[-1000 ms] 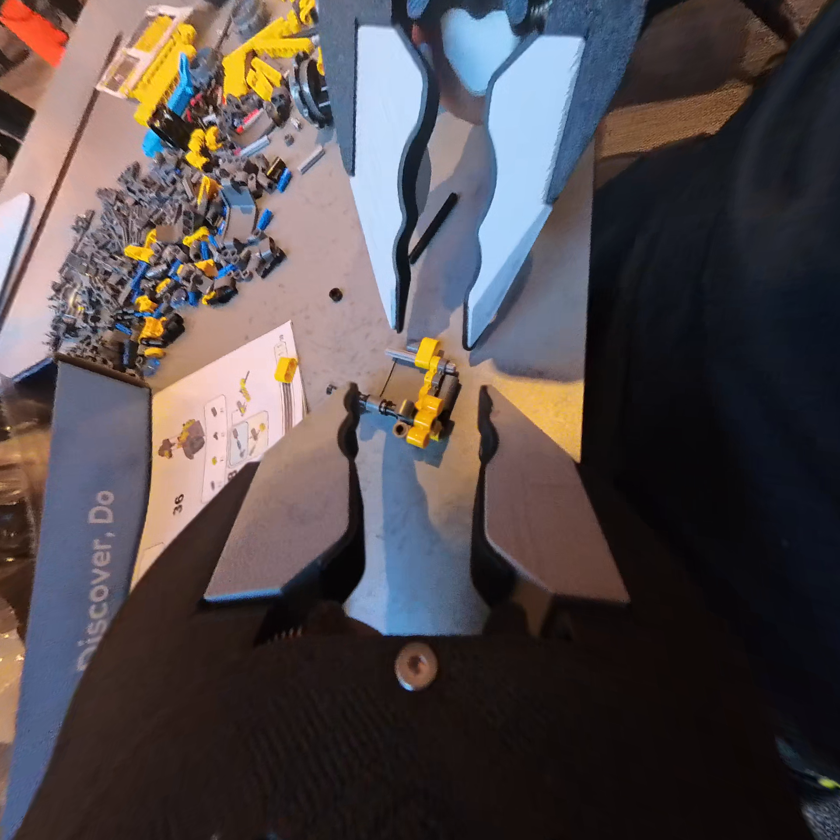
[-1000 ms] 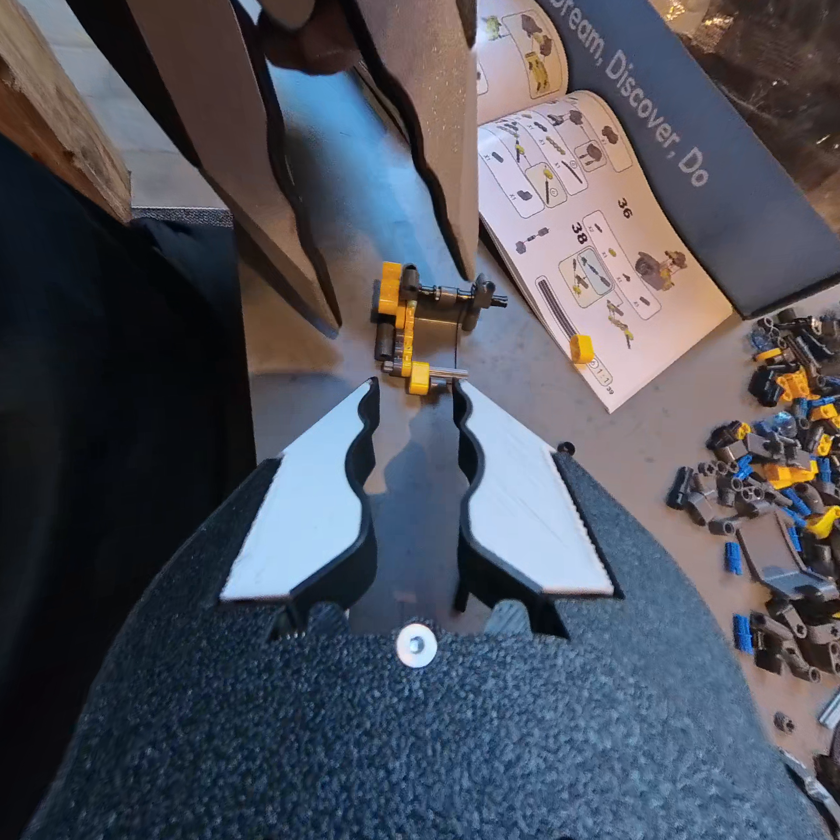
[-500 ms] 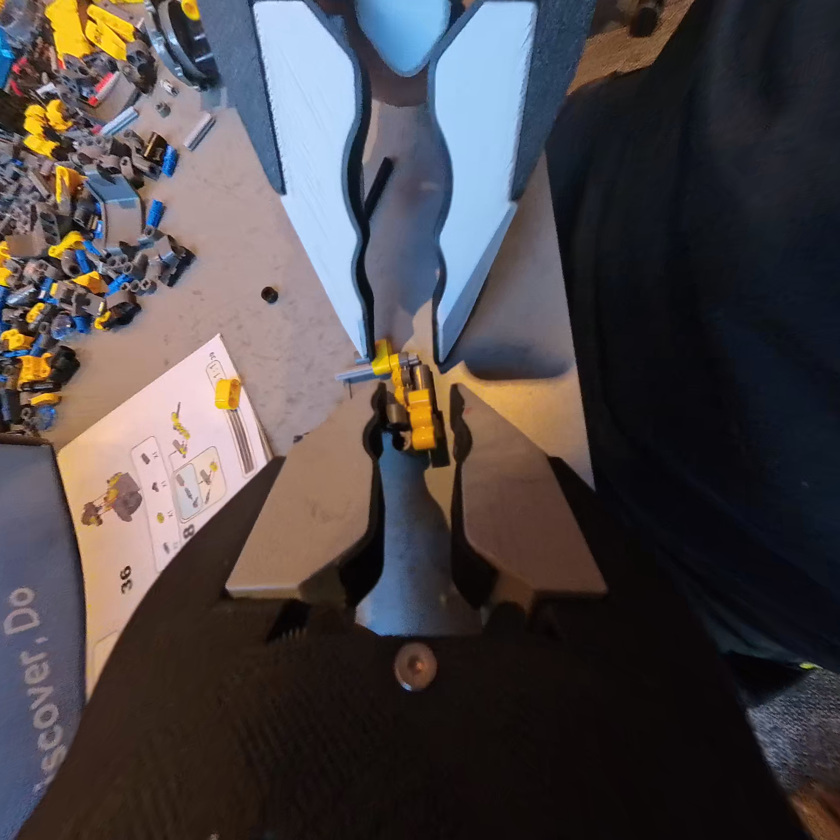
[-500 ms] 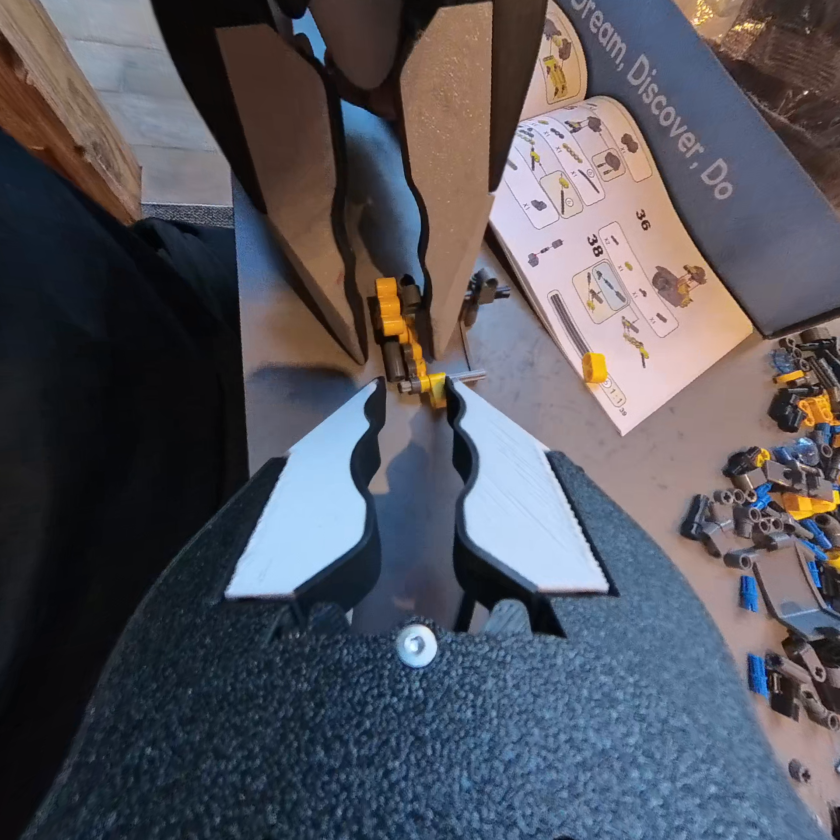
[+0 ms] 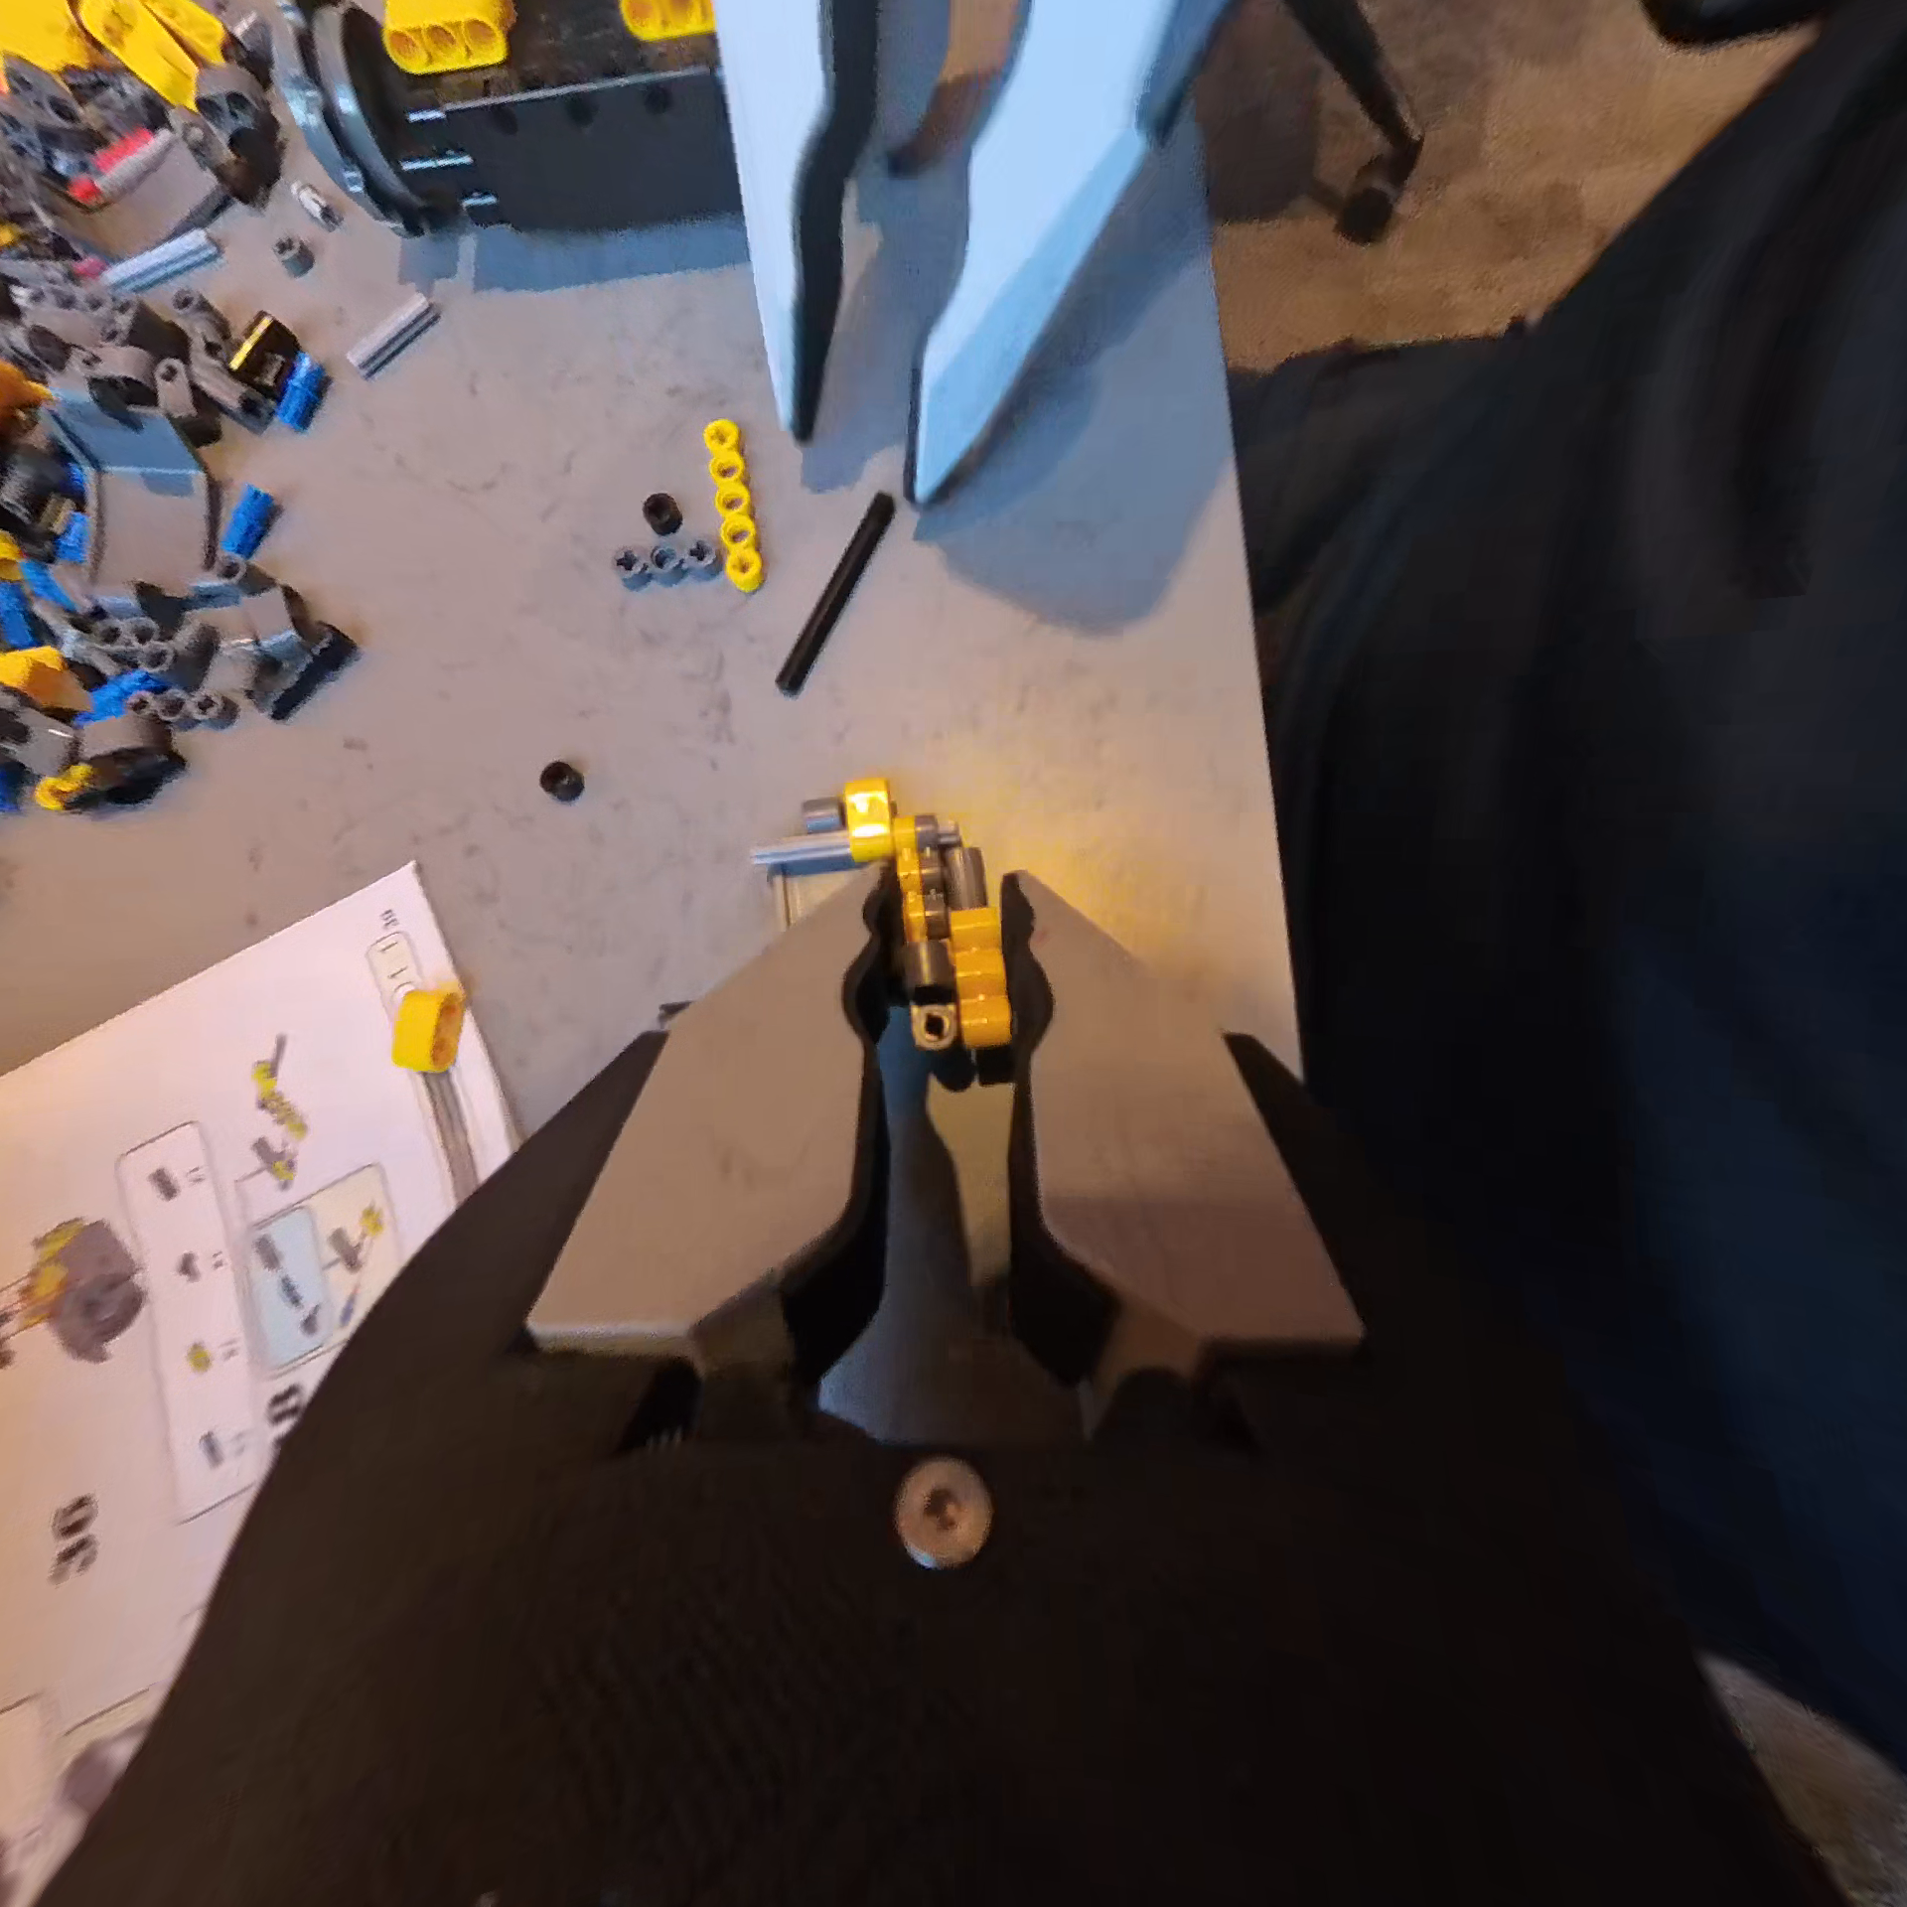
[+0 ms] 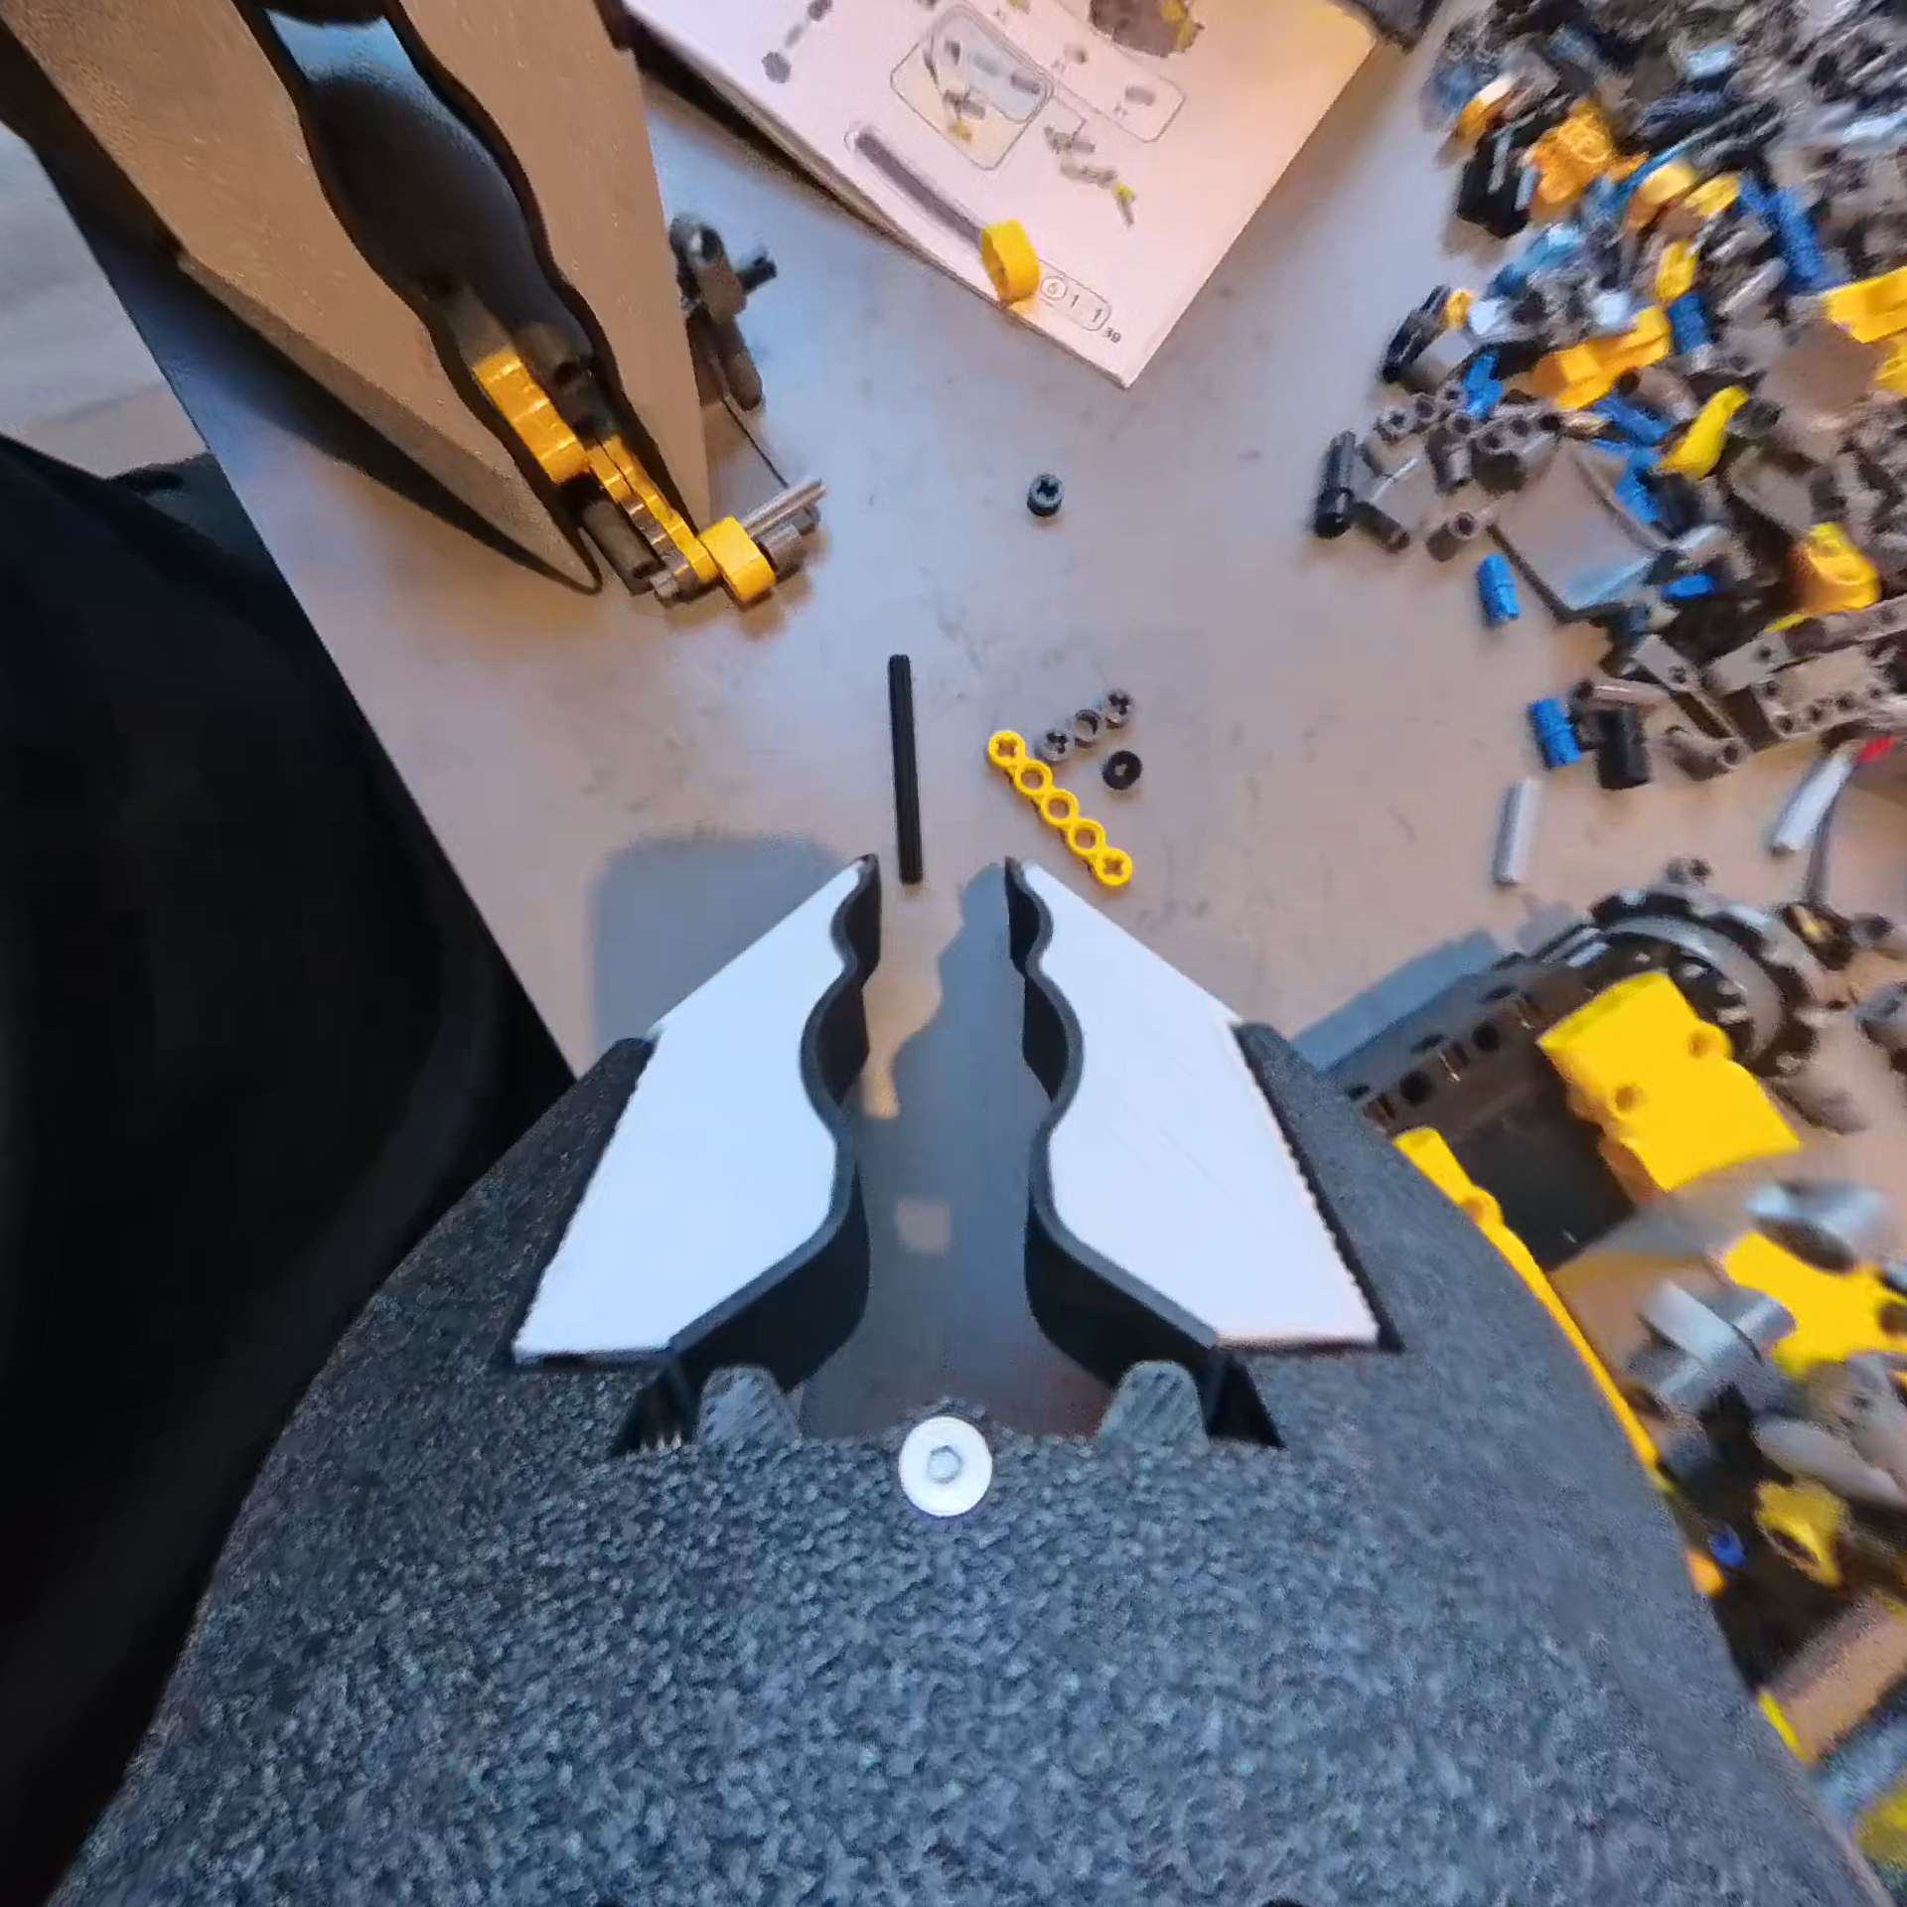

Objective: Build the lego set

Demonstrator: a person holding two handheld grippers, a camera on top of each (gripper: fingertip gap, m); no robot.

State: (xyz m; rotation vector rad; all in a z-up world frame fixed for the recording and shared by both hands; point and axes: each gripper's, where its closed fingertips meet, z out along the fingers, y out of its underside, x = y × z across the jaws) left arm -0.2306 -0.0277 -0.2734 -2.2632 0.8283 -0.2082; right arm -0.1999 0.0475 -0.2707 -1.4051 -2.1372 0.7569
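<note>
Here the left gripper (image 5: 944, 908) has its jaws closed on a small yellow and grey brick assembly (image 5: 934, 929), just above the grey table (image 5: 516, 578) near its edge. The right gripper (image 6: 941, 877) hangs with jaws parted and empty, tips just short of a black axle (image 6: 905, 769). A yellow five-hole beam (image 6: 1060, 807) lies beside it, an instruction booklet (image 5: 206, 1187) farther off.

Right tool (image 6: 941, 877) away from assembly (image 5: 934, 918)
</note>
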